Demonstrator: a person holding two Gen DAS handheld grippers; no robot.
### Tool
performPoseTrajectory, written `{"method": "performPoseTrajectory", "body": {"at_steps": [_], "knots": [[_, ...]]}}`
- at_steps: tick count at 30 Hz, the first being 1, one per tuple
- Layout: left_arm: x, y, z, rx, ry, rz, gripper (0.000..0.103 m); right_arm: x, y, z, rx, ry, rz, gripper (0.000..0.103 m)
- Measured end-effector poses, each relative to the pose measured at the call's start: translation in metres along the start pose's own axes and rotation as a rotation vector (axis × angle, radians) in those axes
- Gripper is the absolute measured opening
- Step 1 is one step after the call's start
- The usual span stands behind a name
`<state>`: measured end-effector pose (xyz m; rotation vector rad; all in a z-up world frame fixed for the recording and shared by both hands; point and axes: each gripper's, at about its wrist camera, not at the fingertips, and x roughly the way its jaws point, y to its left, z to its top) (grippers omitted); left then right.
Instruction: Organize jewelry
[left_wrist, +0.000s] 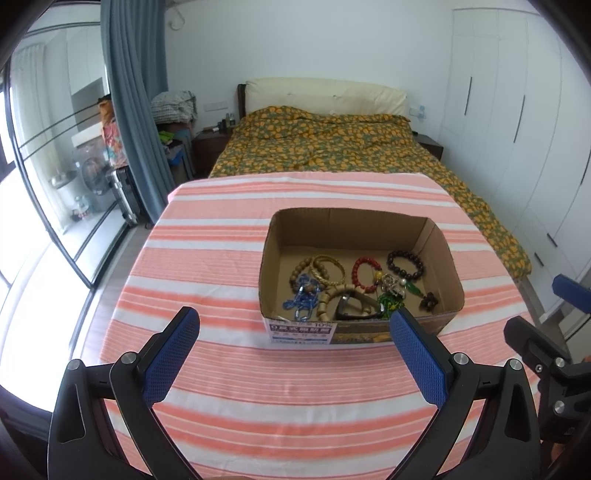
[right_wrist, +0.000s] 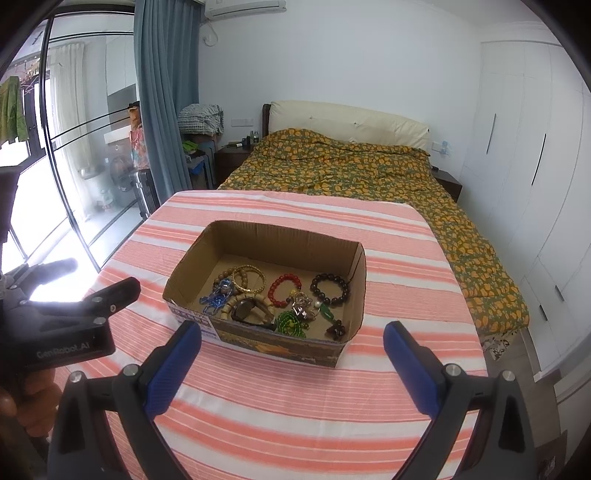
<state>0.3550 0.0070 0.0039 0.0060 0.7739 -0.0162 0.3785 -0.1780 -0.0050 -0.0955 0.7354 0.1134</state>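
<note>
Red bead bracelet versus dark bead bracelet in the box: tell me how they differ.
The red bead bracelet has bright, glossy red beads; the dark bead bracelet has dark brown, nearly black ones. The red one lies mid-box, the dark one nearer the right wall of the cardboard box. The red one touches neighbouring pieces at its lower edge; the dark one lies mostly apart. Both are closed bead loops lying flat on the box floor.
</note>
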Motion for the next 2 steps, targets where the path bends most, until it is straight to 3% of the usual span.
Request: {"method": "performPoseTrajectory", "body": {"at_steps": [2], "knots": [[-0.0012, 0.0004, -0.0065, 0.040, 0.008, 0.005, 0.103, 0.0001, 0.0001, -0.0015, 0.001, 0.003, 0.001, 0.101]]}}
